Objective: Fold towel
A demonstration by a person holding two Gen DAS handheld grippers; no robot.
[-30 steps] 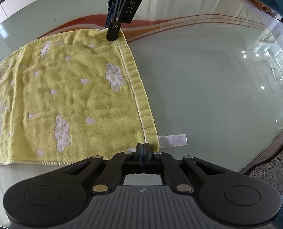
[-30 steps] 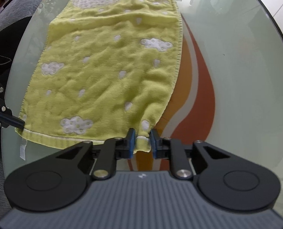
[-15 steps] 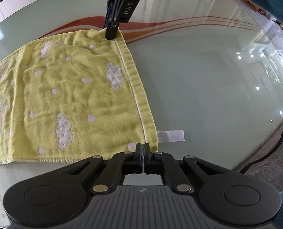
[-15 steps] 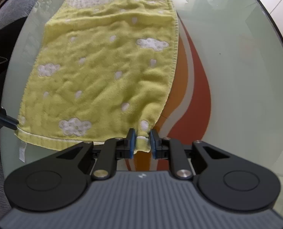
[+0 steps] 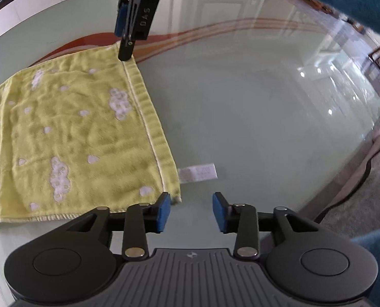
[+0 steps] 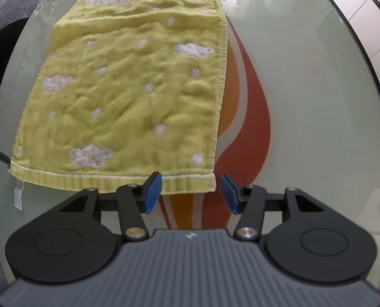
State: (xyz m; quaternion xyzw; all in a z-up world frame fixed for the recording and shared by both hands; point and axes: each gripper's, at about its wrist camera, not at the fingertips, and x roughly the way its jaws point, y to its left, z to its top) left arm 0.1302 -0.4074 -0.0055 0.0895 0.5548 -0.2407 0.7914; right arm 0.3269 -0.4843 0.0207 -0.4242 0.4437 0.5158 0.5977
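Observation:
A yellow-green towel with white clouds and hearts lies flat on the glass table; it also fills the right wrist view, stretching away lengthwise. My left gripper is open, its left pad beside the towel's near corner, holding nothing. My right gripper is open just off the towel's hemmed end, at its right corner. In the left wrist view the right gripper stands over the towel's far corner. A white care label sticks out from the hem.
The glass table has a red and orange wave pattern under the towel's edge. The table's edge and carpet are at the right. A grey sofa lies beyond the table's left side.
Both grippers were shut on the towel's end corners; now both have opened and let go. The towel end lies flat on the table.

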